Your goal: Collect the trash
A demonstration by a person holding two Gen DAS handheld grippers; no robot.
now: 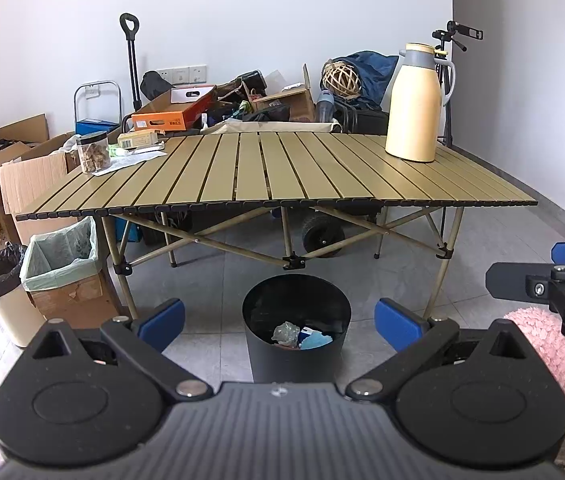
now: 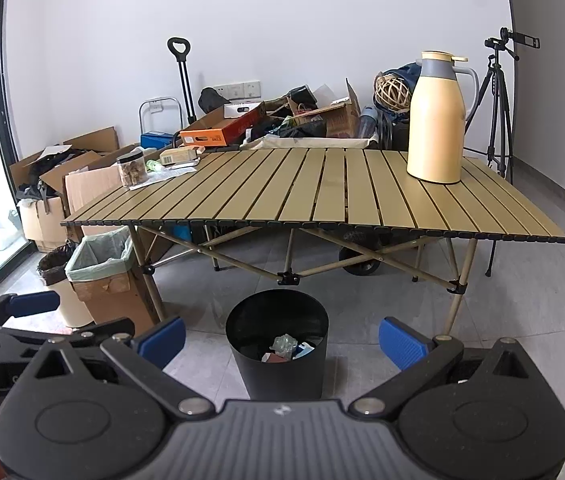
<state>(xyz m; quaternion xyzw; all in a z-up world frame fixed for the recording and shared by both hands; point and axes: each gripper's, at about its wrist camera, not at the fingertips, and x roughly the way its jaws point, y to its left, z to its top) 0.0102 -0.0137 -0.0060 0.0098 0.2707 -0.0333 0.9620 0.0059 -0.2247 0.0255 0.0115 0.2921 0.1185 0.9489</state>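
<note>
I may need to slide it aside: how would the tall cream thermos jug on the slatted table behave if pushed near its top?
The tall cream thermos jug is tall over a narrow base, so it probably tips rather than slides. The slatted table has grooves that might catch its base.

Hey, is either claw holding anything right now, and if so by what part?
Nothing is held. The left claw and right claw are both open and empty, above the black trash bin.

Wide-open right tongs frame a black bin of trash before the slatted table.
</note>
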